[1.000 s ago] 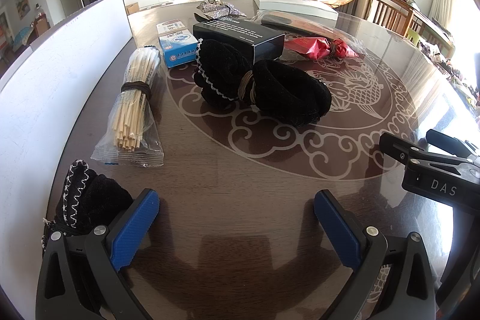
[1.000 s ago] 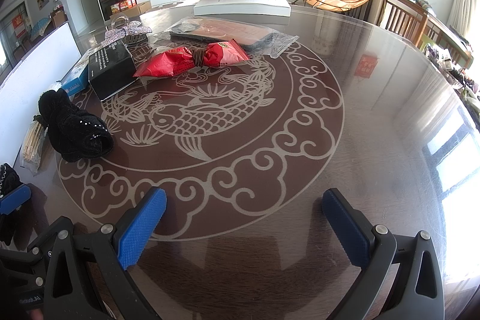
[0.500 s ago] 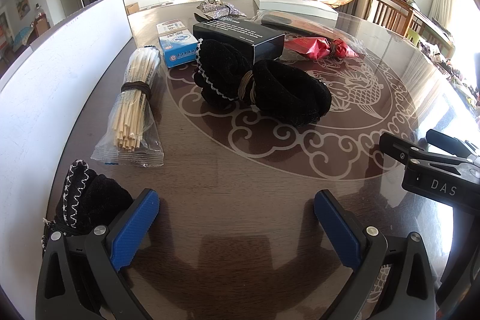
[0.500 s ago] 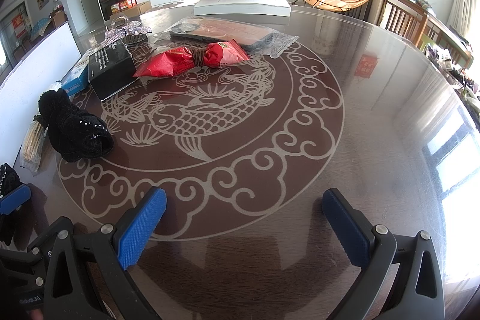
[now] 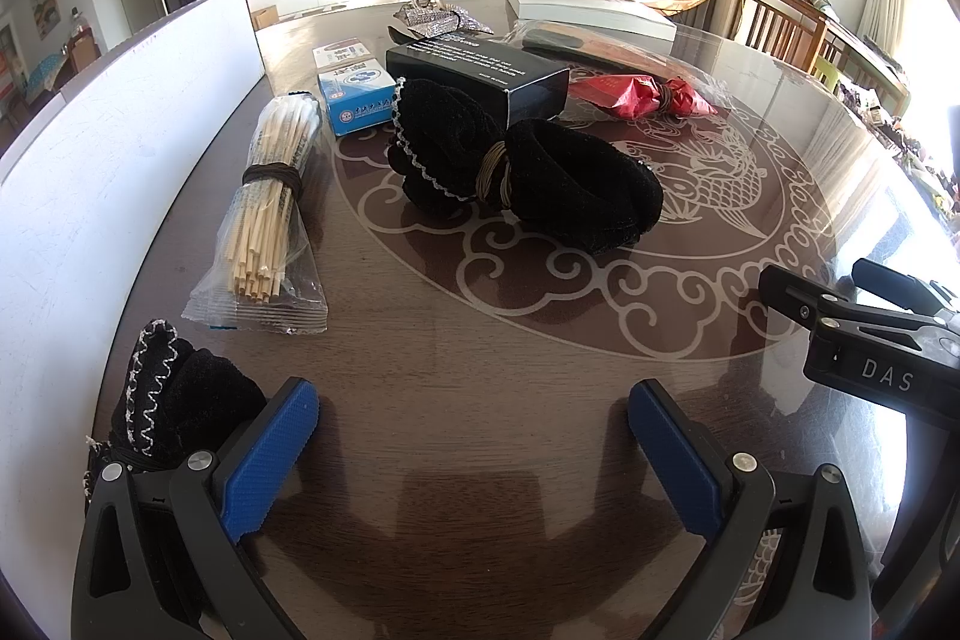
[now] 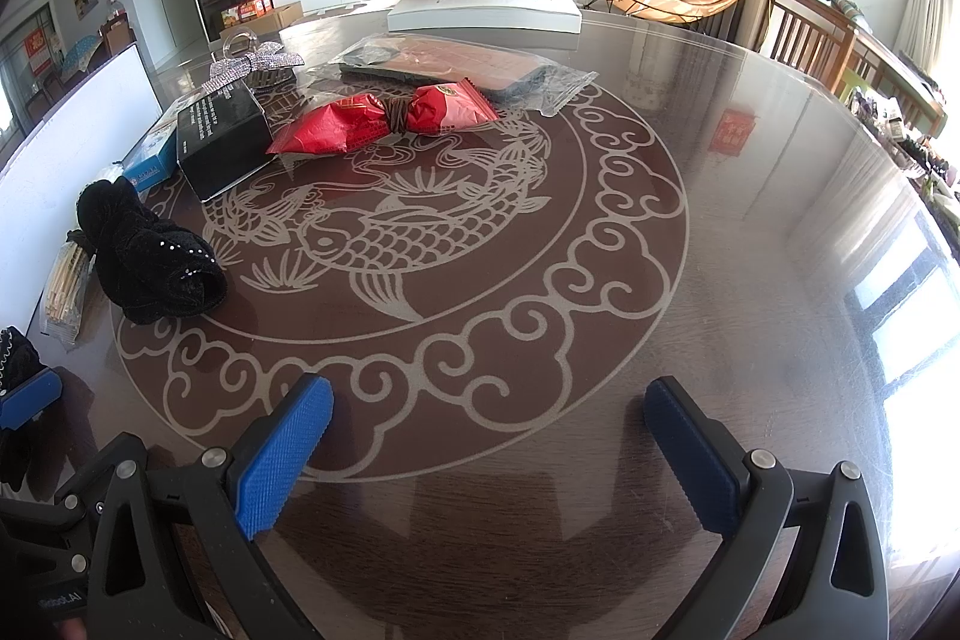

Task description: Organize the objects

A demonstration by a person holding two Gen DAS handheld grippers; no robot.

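Observation:
On the round brown table (image 5: 480, 400) lie a black velvet bundle tied with a band (image 5: 522, 166), a bagged bundle of wooden sticks (image 5: 264, 214), a blue-white box (image 5: 354, 85), a black box (image 5: 480, 73) and a red tied packet (image 5: 642, 94). A second black velvet piece (image 5: 174, 406) lies just left of my left gripper (image 5: 474, 436), which is open and empty above bare table. My right gripper (image 6: 489, 430) is open and empty; its body shows in the left wrist view (image 5: 870, 334). The red packet (image 6: 384, 121) and black bundle (image 6: 150, 250) lie far ahead and left of it.
A white board (image 5: 90, 148) stands along the table's left edge. A bagged flat dark item (image 6: 456, 67), a silver bow clip (image 6: 249, 61) and a large white box (image 6: 486, 4) lie at the far side. Wooden chairs (image 6: 810, 34) stand at the right.

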